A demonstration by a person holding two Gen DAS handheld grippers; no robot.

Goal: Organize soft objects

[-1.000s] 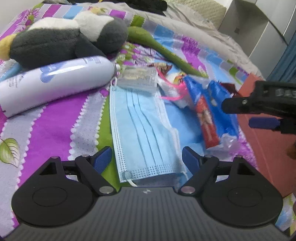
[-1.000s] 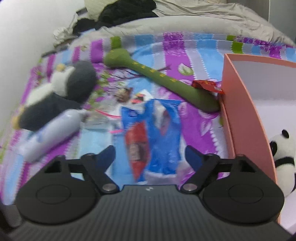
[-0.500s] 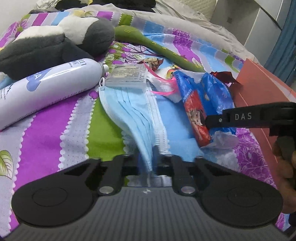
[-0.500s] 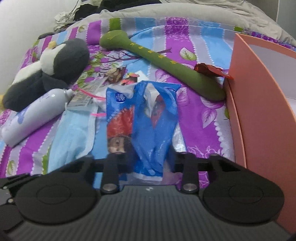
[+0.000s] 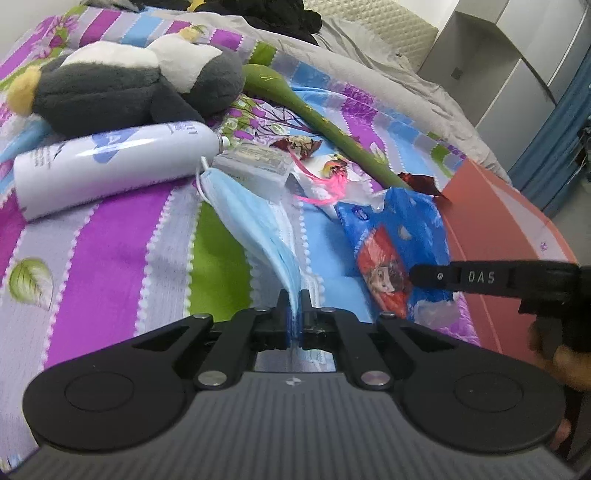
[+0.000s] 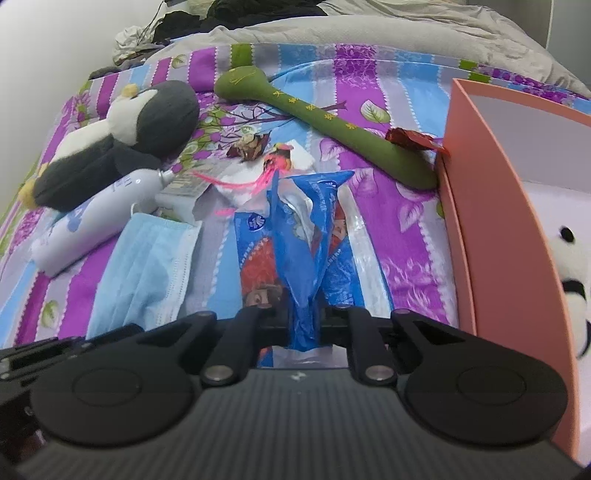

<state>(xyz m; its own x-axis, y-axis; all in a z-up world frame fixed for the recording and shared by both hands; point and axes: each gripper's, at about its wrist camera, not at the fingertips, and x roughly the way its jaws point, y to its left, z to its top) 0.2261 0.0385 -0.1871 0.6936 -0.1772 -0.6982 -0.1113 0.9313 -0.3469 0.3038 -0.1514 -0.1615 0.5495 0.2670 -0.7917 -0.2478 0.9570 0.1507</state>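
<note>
My left gripper (image 5: 294,317) is shut on the near edge of a light blue face mask (image 5: 255,225), which bunches up from the striped bedspread; the mask also shows in the right wrist view (image 6: 147,266). My right gripper (image 6: 303,325) is shut on a blue plastic snack bag (image 6: 303,251), pinched into a ridge; the bag also shows in the left wrist view (image 5: 391,236). A grey and white plush penguin (image 5: 122,85) lies at the back left. A green plush stick (image 6: 321,118) lies across the bed.
A white spray bottle (image 5: 110,162) lies next to the penguin. An orange box (image 6: 487,221) stands at the right with a plush panda (image 6: 569,266) inside. Small wrappers and a pink string (image 5: 321,184) lie beyond the mask. A grey blanket (image 6: 369,29) covers the far bed.
Both grippers went from open to shut: the left closed on the face mask, the right on the blue bag. Both items now bunch upward between the fingers.
</note>
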